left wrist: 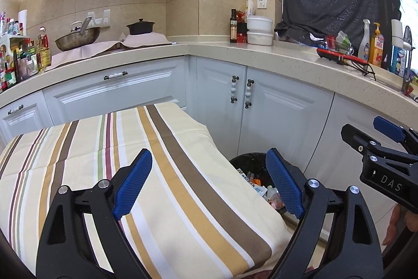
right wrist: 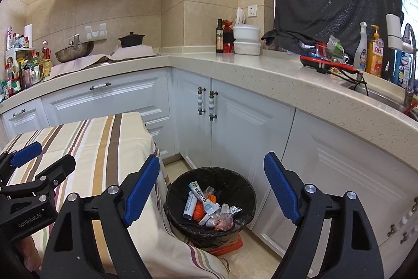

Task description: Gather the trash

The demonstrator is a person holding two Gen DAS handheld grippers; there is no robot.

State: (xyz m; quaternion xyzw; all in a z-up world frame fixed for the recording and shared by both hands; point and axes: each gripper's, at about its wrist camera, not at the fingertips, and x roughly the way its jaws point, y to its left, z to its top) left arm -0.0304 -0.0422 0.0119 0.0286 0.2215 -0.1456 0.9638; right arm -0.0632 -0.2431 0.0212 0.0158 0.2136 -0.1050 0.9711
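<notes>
A black-lined trash bin (right wrist: 235,181) stands on the floor beside the striped table (right wrist: 109,148), holding a heap of wrappers and packets (right wrist: 206,208). My right gripper (right wrist: 211,190) hovers above the bin, jaws wide open, nothing between them. My left gripper (left wrist: 209,184) is open too and hangs over the table's right edge, with the bin (left wrist: 250,161) partly hidden behind its right finger. In the left wrist view the right gripper (left wrist: 386,137) shows at the right edge. The left gripper (right wrist: 26,158) appears at the left of the right wrist view.
White cabinet doors (right wrist: 235,127) and an L-shaped stone counter (right wrist: 287,72) close in behind and right of the bin. A wok (right wrist: 74,50), black pot (right wrist: 130,39), bottles (right wrist: 373,54) and a sink tap (right wrist: 410,64) sit on the counter. A red object (right wrist: 227,247) lies under the bin.
</notes>
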